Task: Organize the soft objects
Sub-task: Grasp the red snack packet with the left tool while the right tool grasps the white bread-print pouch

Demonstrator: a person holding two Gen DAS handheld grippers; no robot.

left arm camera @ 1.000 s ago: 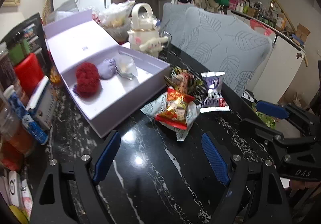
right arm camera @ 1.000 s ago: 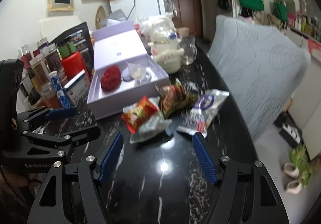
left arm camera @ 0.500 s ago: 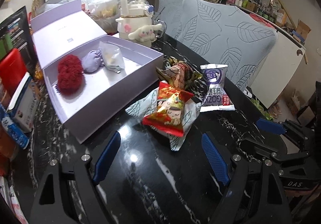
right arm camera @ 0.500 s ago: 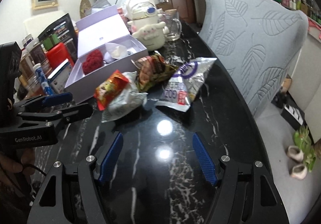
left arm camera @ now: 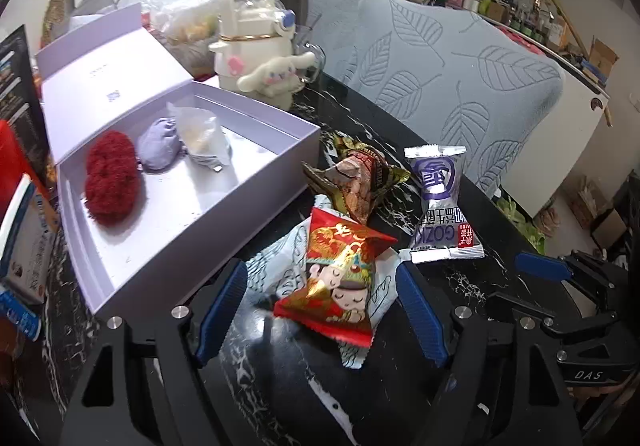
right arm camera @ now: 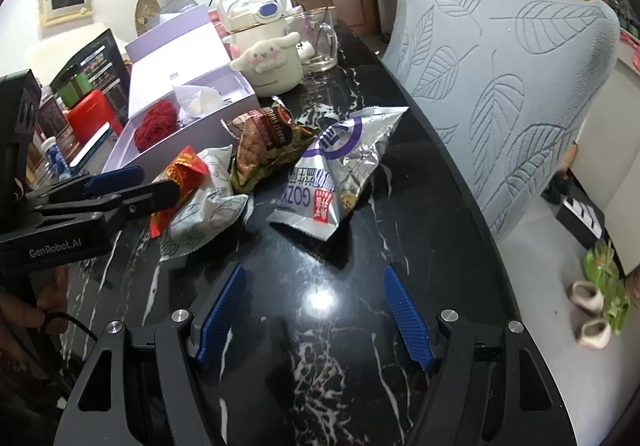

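Our left gripper point(left arm camera: 320, 310), jaws just narrowing but not yet pinching, straddles the red snack packet point(left arm camera: 340, 278) on the white pouch point(left arm camera: 276, 270), right gripper point(right arm camera: 316, 314) open and empty short of the silver packet point(right arm camera: 340, 174); risk: slick foil slips, or we grab both before the lavender box point(left arm camera: 224, 222).

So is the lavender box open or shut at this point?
Open. The lavender box has its lid tilted back, and the red fluffy item lies exposed inside.

Black marble table point(right arm camera: 420, 174) carries lilac box point(left arm camera: 224, 214); four snack packets; cream jug point(right arm camera: 268, 58); glass mug point(right arm camera: 320, 42).
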